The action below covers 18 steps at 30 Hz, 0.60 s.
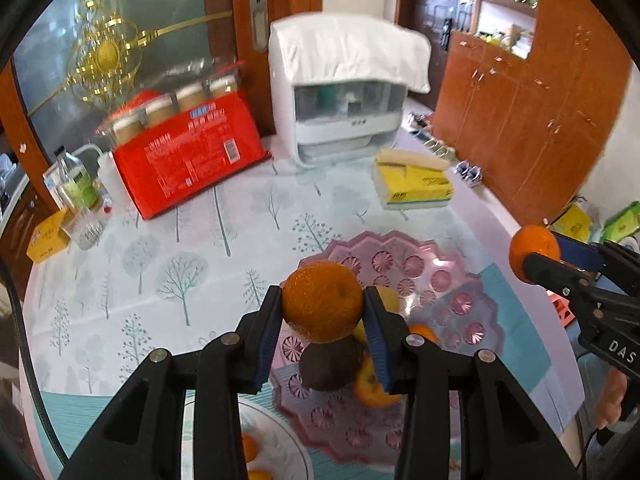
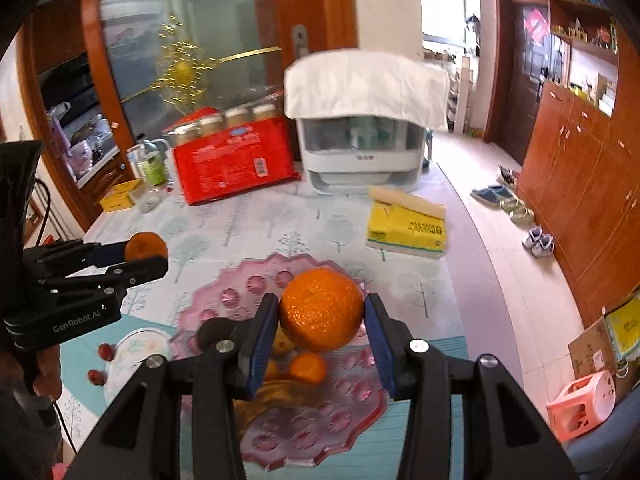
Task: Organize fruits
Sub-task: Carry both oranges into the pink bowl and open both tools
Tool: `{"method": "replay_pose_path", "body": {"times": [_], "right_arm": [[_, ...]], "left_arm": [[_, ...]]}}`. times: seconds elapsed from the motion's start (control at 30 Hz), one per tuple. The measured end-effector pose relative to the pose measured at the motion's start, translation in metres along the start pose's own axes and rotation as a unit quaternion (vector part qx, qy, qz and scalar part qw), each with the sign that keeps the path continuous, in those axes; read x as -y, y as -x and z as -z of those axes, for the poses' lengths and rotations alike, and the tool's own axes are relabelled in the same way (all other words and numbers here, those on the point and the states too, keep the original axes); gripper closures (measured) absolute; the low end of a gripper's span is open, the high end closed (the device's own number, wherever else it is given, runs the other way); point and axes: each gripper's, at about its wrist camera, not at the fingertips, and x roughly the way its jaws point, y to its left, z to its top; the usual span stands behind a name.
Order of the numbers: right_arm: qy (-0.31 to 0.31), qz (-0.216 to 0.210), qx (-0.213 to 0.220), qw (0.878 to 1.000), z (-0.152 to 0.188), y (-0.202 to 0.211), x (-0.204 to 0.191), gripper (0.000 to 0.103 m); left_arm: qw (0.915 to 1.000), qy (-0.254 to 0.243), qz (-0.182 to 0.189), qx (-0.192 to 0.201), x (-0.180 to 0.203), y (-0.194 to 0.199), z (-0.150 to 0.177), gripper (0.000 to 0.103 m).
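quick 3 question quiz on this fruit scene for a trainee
1. True or false: the left hand-held gripper holds nothing.
2. What does the right hand-held gripper grip? A) orange B) tissue pack C) bottle
3. Fill in: the purple tray lies on the ____.

Key: 1 false, it grips an orange. 2 A, an orange. 3 table.

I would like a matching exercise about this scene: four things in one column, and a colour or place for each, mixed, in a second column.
Things:
1. tissue pack
2. fruit tray
3. big box
4. left gripper

Descriptions:
a. red, leaning at the back of the table
b. pink, patterned
c. yellow
d. shut on an orange

Pairs: 1-c, 2-b, 3-a, 4-d
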Motion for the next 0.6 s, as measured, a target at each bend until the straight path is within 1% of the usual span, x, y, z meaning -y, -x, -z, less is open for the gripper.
{"method": "replay_pose_path", "body": {"times": [0.13, 0.33, 0.6], "right_arm": [[-0.009, -0.010, -0.024, 1.000, 0.006, -0.029, 0.011, 0.059], [-0.013, -0.025, -0.064, 0.998, 0.020, -0.071, 0.017, 0.059], [-0.028, -0.039, -0.110, 0.993, 0.034, -0.114, 0.023, 0.059]], "left_arm": [[0.9995, 0.001, -0.009, -0.032, 0.009, -0.039, 0.000, 0.064], [0.9976, 0.002, -0.019, -0.066, 0.018, -0.085, 0.005, 0.064], [0.9949, -0.003, -0.029, -0.097, 0.021, -0.119, 0.015, 0.064]]}}
